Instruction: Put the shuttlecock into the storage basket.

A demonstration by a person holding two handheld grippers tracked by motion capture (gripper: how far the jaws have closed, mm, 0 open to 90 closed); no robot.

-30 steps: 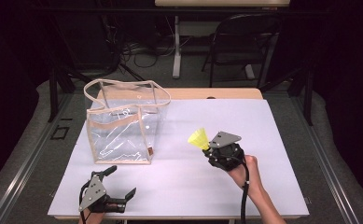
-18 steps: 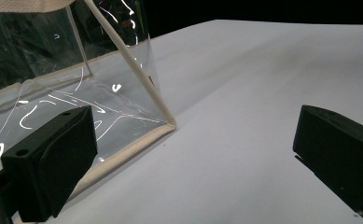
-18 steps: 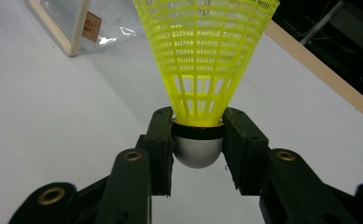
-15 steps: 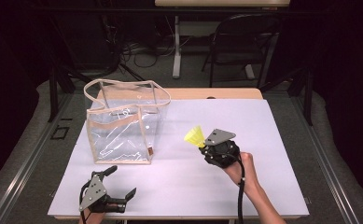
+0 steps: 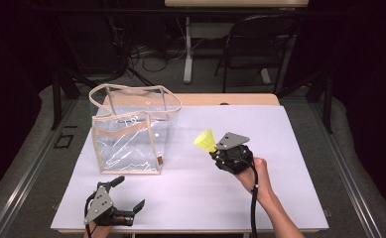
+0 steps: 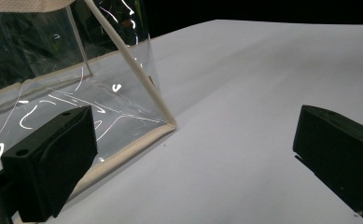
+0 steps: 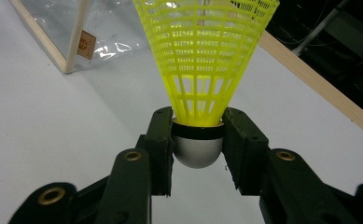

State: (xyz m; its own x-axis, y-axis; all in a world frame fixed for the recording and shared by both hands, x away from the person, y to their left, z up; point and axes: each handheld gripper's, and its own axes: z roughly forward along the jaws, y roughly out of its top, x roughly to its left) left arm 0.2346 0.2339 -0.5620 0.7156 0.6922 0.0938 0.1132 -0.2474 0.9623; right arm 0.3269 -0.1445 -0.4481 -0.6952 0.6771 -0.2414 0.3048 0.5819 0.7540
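Note:
A yellow plastic shuttlecock (image 5: 206, 140) (image 7: 202, 60) with a silver-grey cap is held above the white table, skirt pointing away from the hand. My right gripper (image 5: 214, 148) (image 7: 198, 140) is shut on its cap, right of the bag. A clear plastic bag (image 5: 131, 131) (image 6: 53, 84) with beige trim and handles stands upright on the table's left half, mouth open to the top. My left gripper (image 5: 130, 194) (image 6: 193, 163) rests near the front left edge, jaws wide apart with nothing between them, pointing past the bag's near corner.
The white table top (image 5: 280, 139) ends in a wooden strip (image 5: 240, 99) at the back. A dark chair (image 5: 260, 44) and cables lie on the floor behind. A small brown label (image 7: 83, 44) sits at the bag's lower corner.
My right gripper has drifted slightly left toward the bag with the shuttlecock in it. The left gripper and the bag have stayed where they were.

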